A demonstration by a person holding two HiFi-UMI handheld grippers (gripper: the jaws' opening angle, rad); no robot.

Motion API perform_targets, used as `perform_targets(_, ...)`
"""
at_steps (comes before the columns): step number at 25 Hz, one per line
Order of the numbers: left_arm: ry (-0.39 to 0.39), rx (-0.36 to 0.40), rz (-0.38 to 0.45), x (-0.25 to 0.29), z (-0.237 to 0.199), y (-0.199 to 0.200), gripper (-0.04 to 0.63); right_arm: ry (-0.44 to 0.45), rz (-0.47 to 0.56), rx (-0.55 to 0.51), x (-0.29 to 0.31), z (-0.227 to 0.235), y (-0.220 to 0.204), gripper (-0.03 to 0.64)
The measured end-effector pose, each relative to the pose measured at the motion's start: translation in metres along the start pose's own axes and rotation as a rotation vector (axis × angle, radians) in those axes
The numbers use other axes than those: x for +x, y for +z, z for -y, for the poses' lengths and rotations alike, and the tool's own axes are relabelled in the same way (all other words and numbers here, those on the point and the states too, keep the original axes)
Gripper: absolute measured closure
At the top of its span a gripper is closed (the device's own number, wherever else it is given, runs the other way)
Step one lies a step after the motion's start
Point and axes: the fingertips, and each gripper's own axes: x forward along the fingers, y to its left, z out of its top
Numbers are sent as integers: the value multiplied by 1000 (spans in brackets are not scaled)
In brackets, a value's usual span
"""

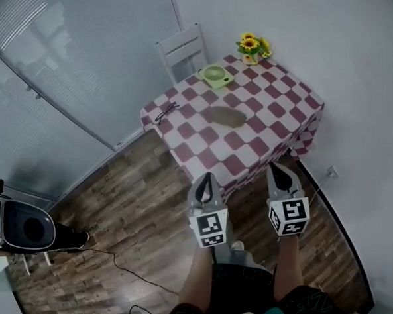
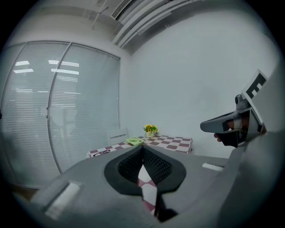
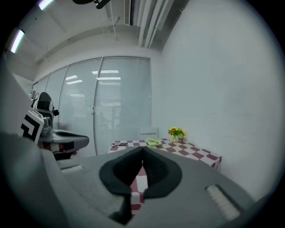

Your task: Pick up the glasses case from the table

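The glasses case, a dark olive oval, lies near the middle of the table, which has a red-and-white checked cloth. Both grippers are held over the wooden floor short of the table's near edge, pointing at it. My left gripper is shut with nothing in it; its jaws meet at the tip in the left gripper view. My right gripper is likewise shut and empty. I cannot make out the case in either gripper view.
On the table are a green dish, a pot of sunflowers at the far corner and a pair of glasses at the left edge. A white chair stands behind. Glass partition on the left, wall on the right, a dark device on the floor.
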Motion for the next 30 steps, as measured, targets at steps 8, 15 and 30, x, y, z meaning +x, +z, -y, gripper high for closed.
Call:
perform_targets(8, 1, -15, -35, 65, -13, -8, 584, 34, -38, -22, 69, 14, 0, 614)
perform_targets(15, 4, -43, -103, 124, -31, -29, 584, 83, -93, -12, 139, 20, -10, 614)
perform_targets(30, -11, -169, -179, 221, -70, -63, 584, 166, -225, -129, 263, 15, -20, 613)
